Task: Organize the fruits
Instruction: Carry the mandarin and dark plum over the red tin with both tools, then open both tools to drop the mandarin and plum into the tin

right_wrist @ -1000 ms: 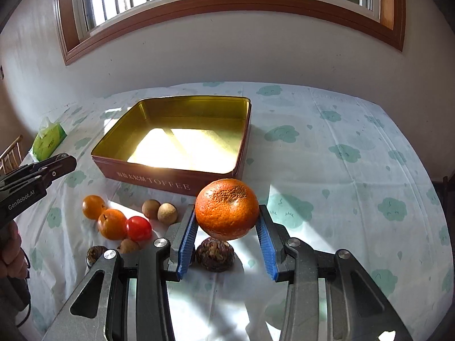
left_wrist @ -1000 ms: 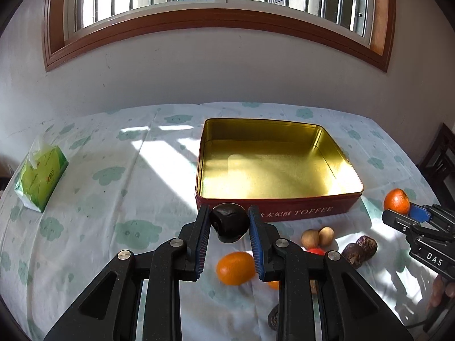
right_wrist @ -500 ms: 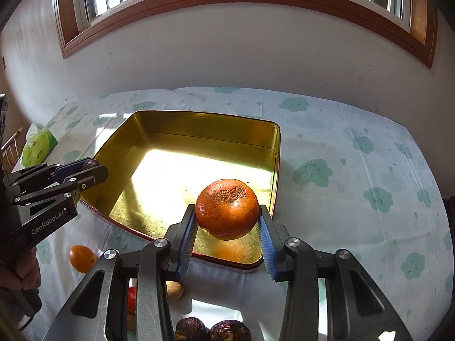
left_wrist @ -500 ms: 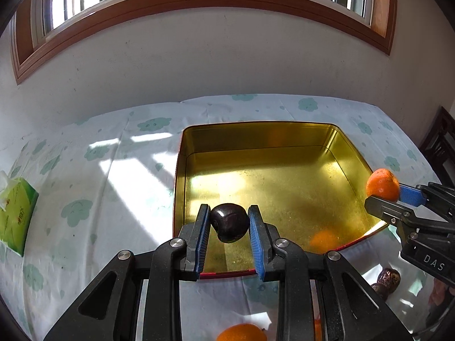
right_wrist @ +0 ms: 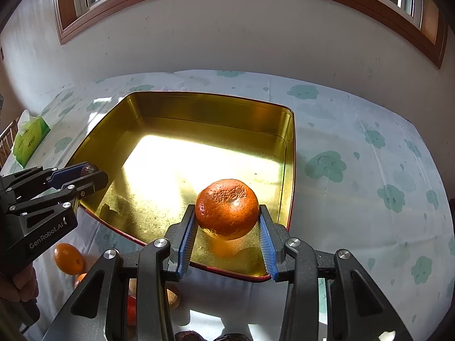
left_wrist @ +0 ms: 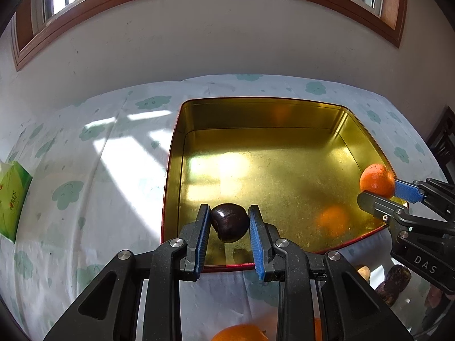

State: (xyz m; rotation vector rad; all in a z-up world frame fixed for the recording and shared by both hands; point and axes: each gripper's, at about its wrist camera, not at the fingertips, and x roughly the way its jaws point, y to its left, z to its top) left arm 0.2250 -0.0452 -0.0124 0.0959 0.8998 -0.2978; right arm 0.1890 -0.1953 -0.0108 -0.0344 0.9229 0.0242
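A gold-lined red tin (left_wrist: 284,113) (right_wrist: 288,147) lies open on the cloud-print tablecloth with nothing inside it. My left gripper (left_wrist: 229,221) is shut on a dark brown glossy fruit (left_wrist: 229,221), held over the tin's near left corner. My right gripper (right_wrist: 227,213) is shut on a large orange (right_wrist: 227,209), held above the tin's near right part. The left wrist view shows that orange (left_wrist: 376,180) at the tin's right rim. In the right wrist view the left gripper (right_wrist: 85,174) reaches over the tin's left rim.
Loose fruit lies on the cloth in front of the tin: a small orange (right_wrist: 68,258), a red fruit (right_wrist: 131,309), tan round ones (right_wrist: 174,298) and dark wrinkled ones (left_wrist: 394,281). A green tissue pack (left_wrist: 12,196) sits far left. A hand (right_wrist: 22,281) holds the left gripper.
Both grippers have carried their fruit forward from the loose pile to above the tin's near edge. The tin now fills the middle of both views.
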